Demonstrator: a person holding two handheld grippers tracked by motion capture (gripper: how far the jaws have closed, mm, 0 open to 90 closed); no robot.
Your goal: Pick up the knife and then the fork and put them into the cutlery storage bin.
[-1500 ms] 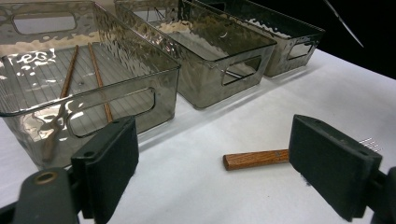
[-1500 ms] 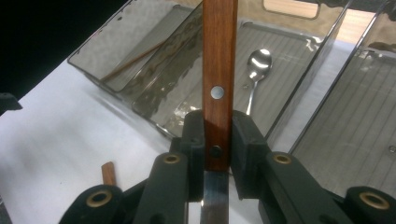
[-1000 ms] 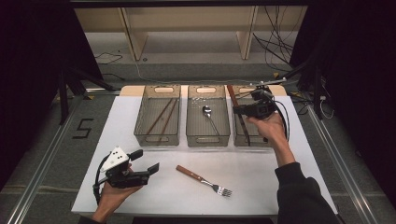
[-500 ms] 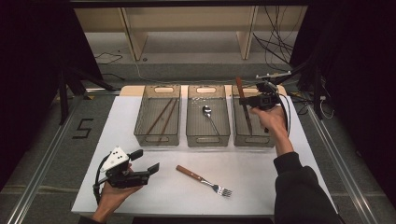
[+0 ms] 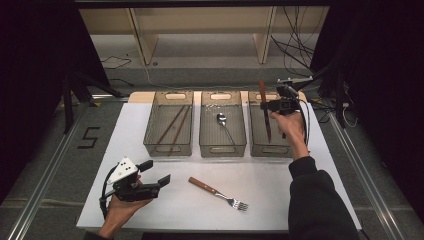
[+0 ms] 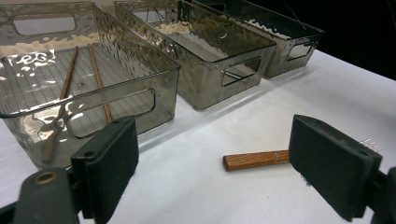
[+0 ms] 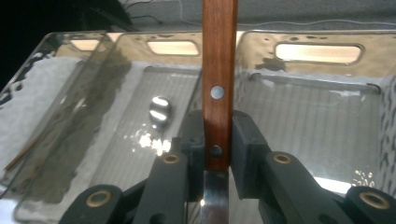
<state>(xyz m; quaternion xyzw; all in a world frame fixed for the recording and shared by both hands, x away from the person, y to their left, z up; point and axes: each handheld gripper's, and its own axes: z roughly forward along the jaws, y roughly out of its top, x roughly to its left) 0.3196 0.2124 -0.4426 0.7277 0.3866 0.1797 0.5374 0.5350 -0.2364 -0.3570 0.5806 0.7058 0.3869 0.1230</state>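
My right gripper is shut on a wooden-handled knife, held over the right-hand clear bin. The handle points away from me and the blade toward me. In the right gripper view the pads clamp the knife at the lower rivet of its handle. My left gripper rests low at the near left of the white table, open and holding nothing. A fork with a wooden handle lies on the table just right of it. In the left gripper view the fork's handle lies between the open jaws and beyond them.
Three clear bins stand in a row at the back of the table. The left bin holds two chopsticks, the middle bin a spoon. Shelving and cables lie beyond the far edge.
My right gripper has carried the knife a little to the right and farther back over the right bin. The left gripper and the fork have not moved.
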